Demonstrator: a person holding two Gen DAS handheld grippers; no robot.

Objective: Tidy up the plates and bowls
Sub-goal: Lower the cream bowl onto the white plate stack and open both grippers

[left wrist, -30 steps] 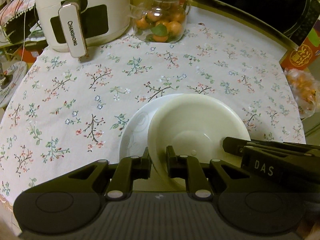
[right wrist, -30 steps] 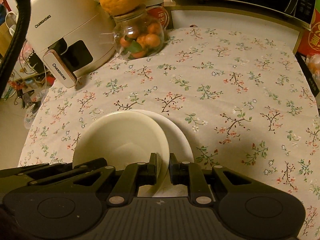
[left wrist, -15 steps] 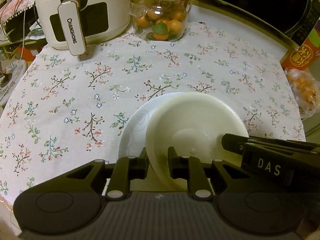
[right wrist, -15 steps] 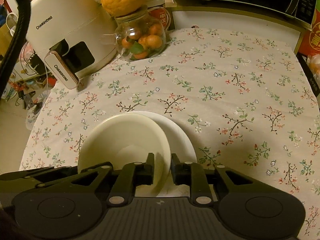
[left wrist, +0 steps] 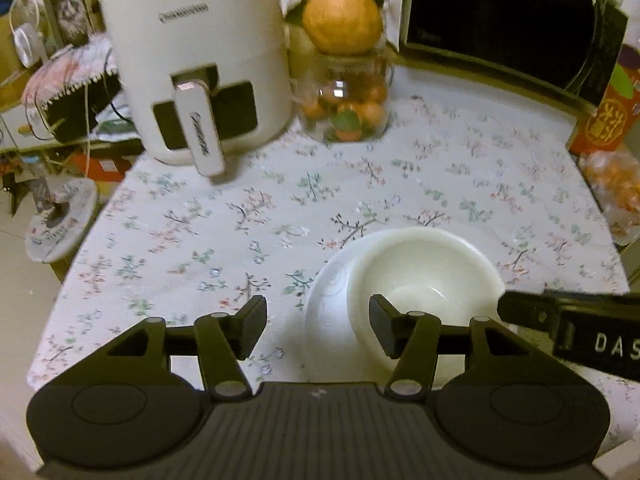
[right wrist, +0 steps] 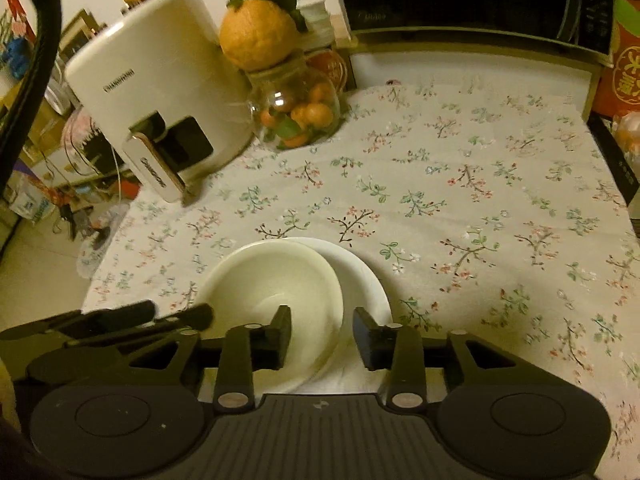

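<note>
A cream bowl [left wrist: 424, 276] sits on a white plate [left wrist: 326, 304] on the flowered tablecloth; both also show in the right wrist view, the bowl [right wrist: 276, 284] and the plate [right wrist: 364, 284]. My left gripper [left wrist: 318, 328] is open and empty, its right finger in front of the bowl's near left rim. My right gripper [right wrist: 322, 336] is open and empty, its jaws on either side of the bowl's near right rim without touching it. The right gripper's fingers [left wrist: 568, 312] show at the left view's right edge.
A white air fryer [left wrist: 192, 60] stands at the back left. A glass jar of small oranges [left wrist: 348, 100] with a large orange on top is beside it. A black microwave [left wrist: 504, 20] is at the back right. A red box [left wrist: 604, 116] and bagged oranges [left wrist: 616, 188] are at the right.
Both grippers have opened and let go of the bowl's rim. Both have pulled back and risen, so more of the table shows. The bowl stays on the plate.
</note>
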